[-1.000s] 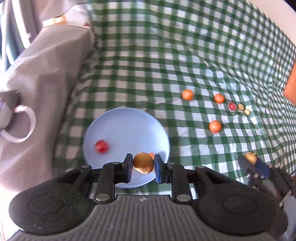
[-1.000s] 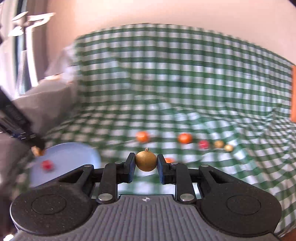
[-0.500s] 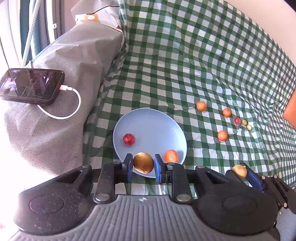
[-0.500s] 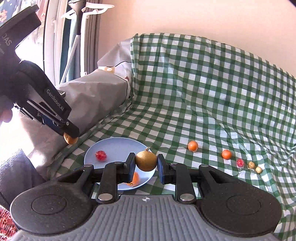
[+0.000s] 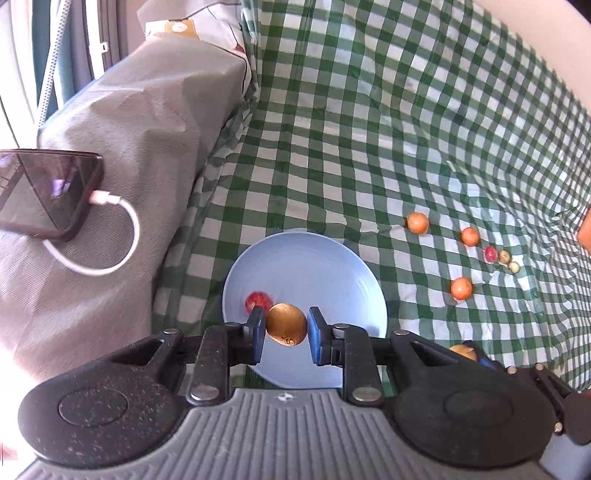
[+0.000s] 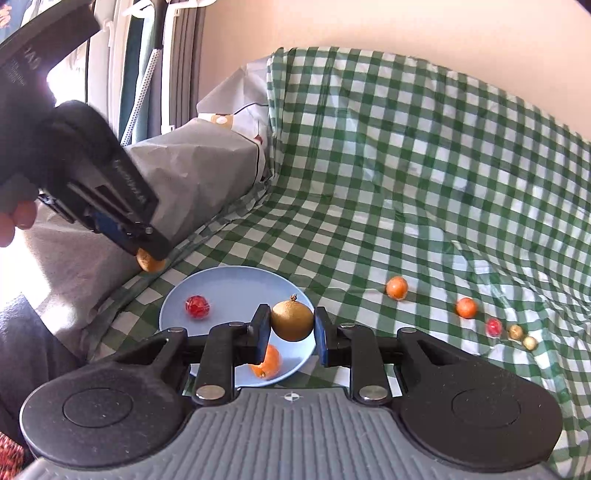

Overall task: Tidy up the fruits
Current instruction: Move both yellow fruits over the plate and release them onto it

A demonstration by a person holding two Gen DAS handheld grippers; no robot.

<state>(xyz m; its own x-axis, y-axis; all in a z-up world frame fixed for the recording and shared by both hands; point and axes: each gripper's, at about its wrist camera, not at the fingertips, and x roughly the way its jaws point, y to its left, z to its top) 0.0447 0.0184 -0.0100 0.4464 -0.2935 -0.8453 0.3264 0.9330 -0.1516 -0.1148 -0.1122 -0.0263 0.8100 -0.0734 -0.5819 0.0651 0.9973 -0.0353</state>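
Right wrist only: orange fruit [image 6: 266,363] on blue plate [image 6: 229,284]

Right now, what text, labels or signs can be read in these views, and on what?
No words read clearly.
Left gripper: white lettering on its side, too blurred to read.
Right gripper: a small crosshair mark on its grey body, no words.
Tan tag on the grey bag: too small to read.

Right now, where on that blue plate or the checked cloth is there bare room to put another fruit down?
The far half of the blue plate is bare, beyond the red fruit and the orange. The checked cloth is open behind the plate, up to the grey bag. It is crowded to the right, where loose fruits lie in a row.
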